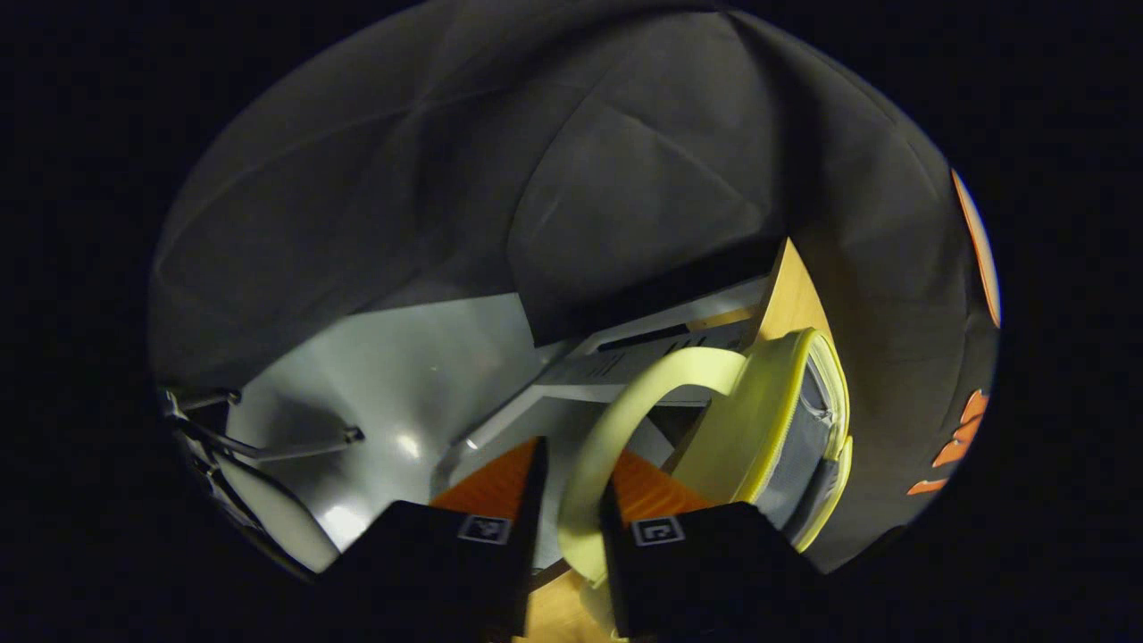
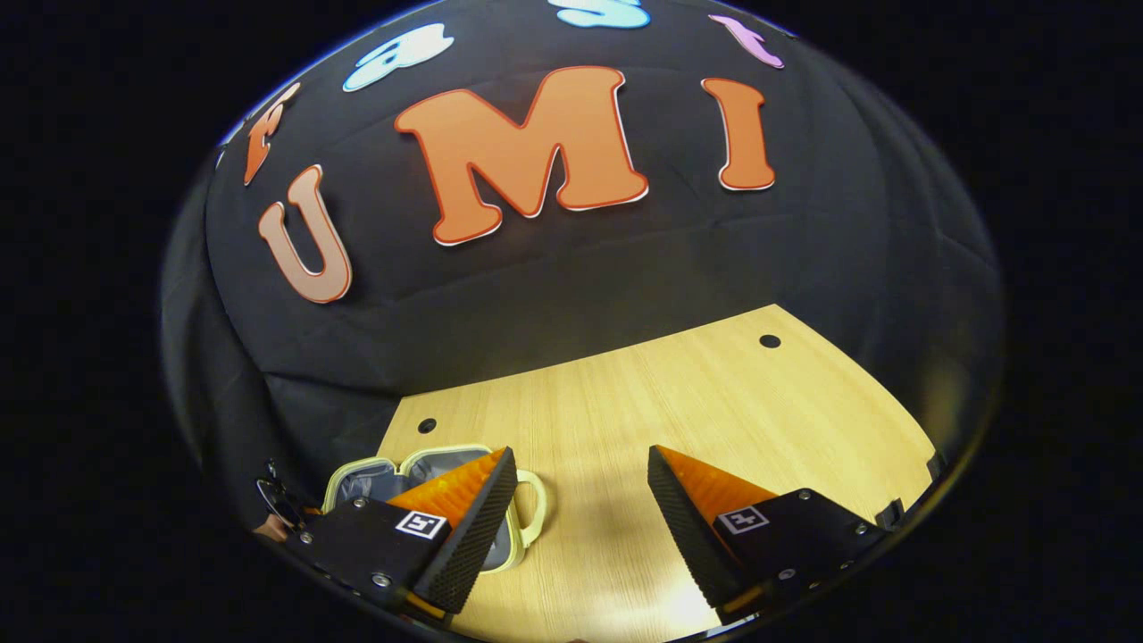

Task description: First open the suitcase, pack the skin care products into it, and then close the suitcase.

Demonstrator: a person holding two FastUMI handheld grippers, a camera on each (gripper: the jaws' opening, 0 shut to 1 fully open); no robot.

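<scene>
The small yellow suitcase (image 1: 741,420) lies at the right of the left gripper view, its zip edge and grey lining (image 1: 808,420) showing. Its pale yellow handle (image 1: 661,375) arches down between the fingers of my left gripper (image 1: 571,473), which is shut on the band. In the right gripper view the suitcase (image 2: 375,478) lies open on the wooden table (image 2: 714,402) at the lower left, partly hidden by my near finger, with a handle loop (image 2: 538,509) flat on the wood. My right gripper (image 2: 580,473) hangs open above bare table, to the right of the case.
Past the table's corner (image 1: 790,304) there is grey floor (image 1: 402,375), a pale low frame (image 1: 625,362) and thin metal rods (image 1: 268,446). Two small dark holes (image 2: 770,340) (image 2: 427,425) mark the tabletop near the black cloth wall.
</scene>
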